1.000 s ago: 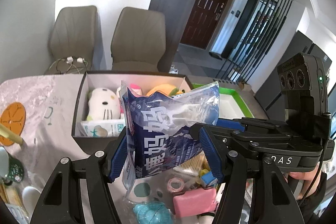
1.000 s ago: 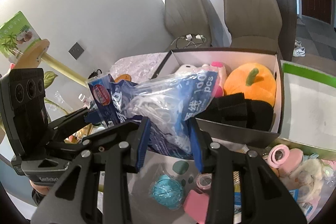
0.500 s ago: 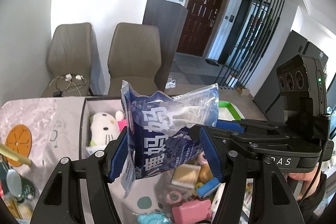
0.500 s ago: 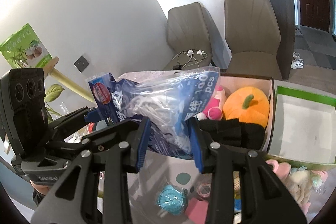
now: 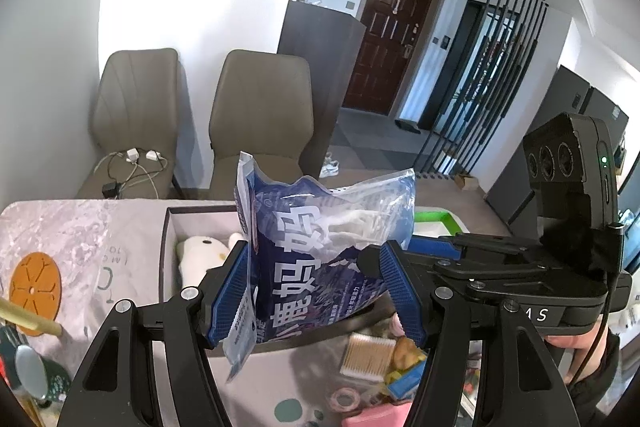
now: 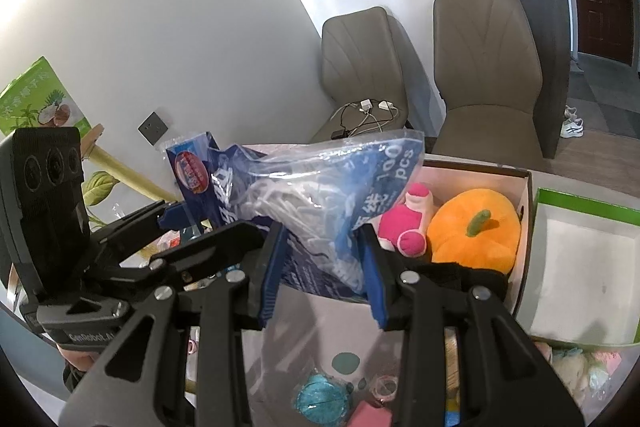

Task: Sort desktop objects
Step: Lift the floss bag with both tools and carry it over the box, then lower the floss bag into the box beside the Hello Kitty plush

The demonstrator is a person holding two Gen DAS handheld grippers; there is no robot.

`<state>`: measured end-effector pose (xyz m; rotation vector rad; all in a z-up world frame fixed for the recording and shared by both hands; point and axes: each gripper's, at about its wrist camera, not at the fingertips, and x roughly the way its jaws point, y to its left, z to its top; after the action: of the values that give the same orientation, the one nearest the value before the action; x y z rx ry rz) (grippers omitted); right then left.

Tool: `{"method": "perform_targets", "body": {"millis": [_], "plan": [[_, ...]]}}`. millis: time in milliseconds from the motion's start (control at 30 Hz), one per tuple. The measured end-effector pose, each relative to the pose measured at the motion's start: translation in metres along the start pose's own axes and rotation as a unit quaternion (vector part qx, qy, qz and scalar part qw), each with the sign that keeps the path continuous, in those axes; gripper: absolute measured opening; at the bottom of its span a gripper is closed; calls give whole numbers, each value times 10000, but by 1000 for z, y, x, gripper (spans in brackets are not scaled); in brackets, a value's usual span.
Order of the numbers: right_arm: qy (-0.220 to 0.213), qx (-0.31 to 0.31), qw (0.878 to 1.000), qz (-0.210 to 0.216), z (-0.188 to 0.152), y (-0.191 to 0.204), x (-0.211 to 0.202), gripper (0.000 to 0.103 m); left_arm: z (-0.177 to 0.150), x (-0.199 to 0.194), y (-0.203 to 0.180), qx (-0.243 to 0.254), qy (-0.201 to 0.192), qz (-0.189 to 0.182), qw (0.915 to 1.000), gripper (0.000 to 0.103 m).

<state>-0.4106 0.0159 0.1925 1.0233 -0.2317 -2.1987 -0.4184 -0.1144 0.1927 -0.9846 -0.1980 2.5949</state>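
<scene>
A blue and clear plastic bag of floss picks hangs in the air between both grippers, above the table. My left gripper is shut on its lower part. My right gripper is shut on the same bag from the other side. The bag is over the near wall of a dark open box that holds a white plush, a pink plush, an orange pumpkin plush and a black item.
A green-rimmed white tray stands right of the box. Small items lie on the table below: a teal round thing, a pink block, tape rolls, a box of cotton swabs. An orange coaster lies left. Two chairs stand behind.
Both grippers have lifted the bag higher and tilted up; the box and table items have dropped lower in both views. Both still grip the bag.
</scene>
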Motion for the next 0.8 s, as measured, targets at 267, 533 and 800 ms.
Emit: {"method": "perform_targets", "body": {"millis": [267, 533, 800], "plan": [[74, 56, 10000, 22, 11, -10, 25, 38, 6, 19, 18, -109, 20, -24, 9999, 66], [179, 118, 9998, 1, 20, -24, 54, 38, 8, 44, 38, -238, 64, -63, 9997, 66], [417, 259, 9988, -7, 25, -41, 95, 38, 0, 77, 67, -476, 185, -121, 9986, 66]]}}
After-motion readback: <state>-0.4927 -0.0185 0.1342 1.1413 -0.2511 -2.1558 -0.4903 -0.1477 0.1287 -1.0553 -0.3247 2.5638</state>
